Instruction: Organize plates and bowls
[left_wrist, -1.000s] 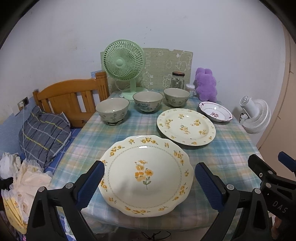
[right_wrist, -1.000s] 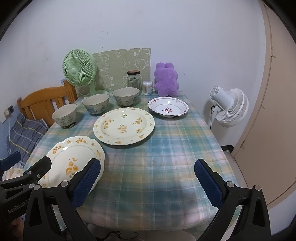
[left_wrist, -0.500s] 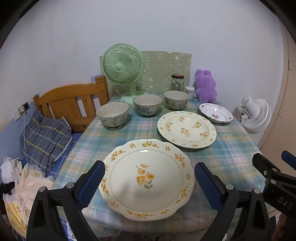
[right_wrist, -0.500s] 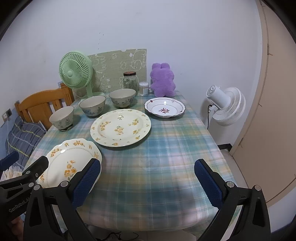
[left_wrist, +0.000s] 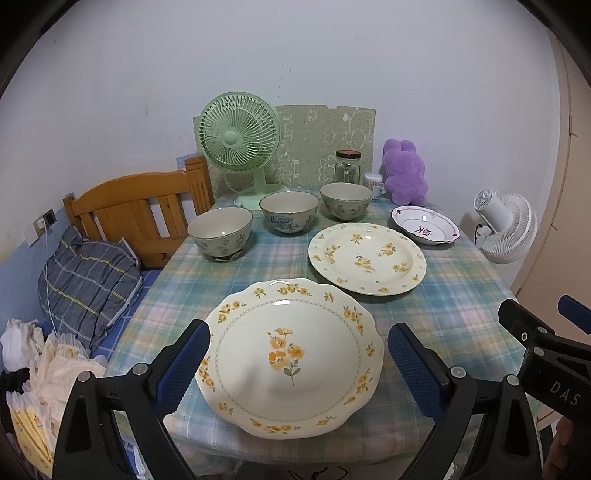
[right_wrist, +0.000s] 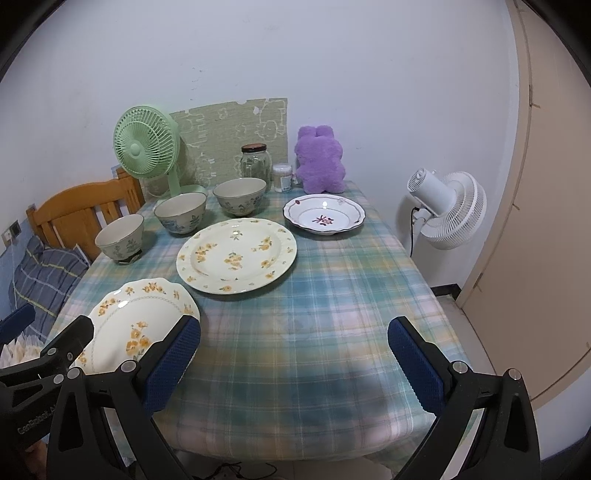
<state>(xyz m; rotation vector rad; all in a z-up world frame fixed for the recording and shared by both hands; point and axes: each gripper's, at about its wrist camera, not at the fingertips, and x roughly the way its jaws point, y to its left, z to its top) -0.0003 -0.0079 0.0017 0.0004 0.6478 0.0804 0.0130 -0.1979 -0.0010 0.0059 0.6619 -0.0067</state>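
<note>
A scalloped cream plate (left_wrist: 288, 354) (right_wrist: 144, 325) with yellow flowers lies at the table's near left. My left gripper (left_wrist: 297, 365) hovers open around its near half, fingers apart on either side. A round yellow-flowered plate (left_wrist: 367, 258) (right_wrist: 236, 254) lies mid-table. A white dish with purple trim (left_wrist: 424, 229) (right_wrist: 324, 218) sits at the back right. Behind stand three grey-green bowls: left (left_wrist: 220, 236) (right_wrist: 120, 236), middle (left_wrist: 289, 211) (right_wrist: 181, 212), right (left_wrist: 345, 200) (right_wrist: 240, 195). My right gripper (right_wrist: 293, 363) is open over bare cloth at the near right.
The plaid-covered table (right_wrist: 332, 295) backs onto a wall with a green fan (left_wrist: 240, 136), a glass jar (left_wrist: 347, 166), a small container (left_wrist: 373, 181) and a purple plush (left_wrist: 404, 171). A wooden headboard (left_wrist: 136, 210) and pillow (left_wrist: 88, 284) lie left; a white fan (right_wrist: 447, 210) stands right.
Both grippers have pulled back and risen slightly, so the table looks a bit farther away. The dishes have not moved and both grippers stay open.
</note>
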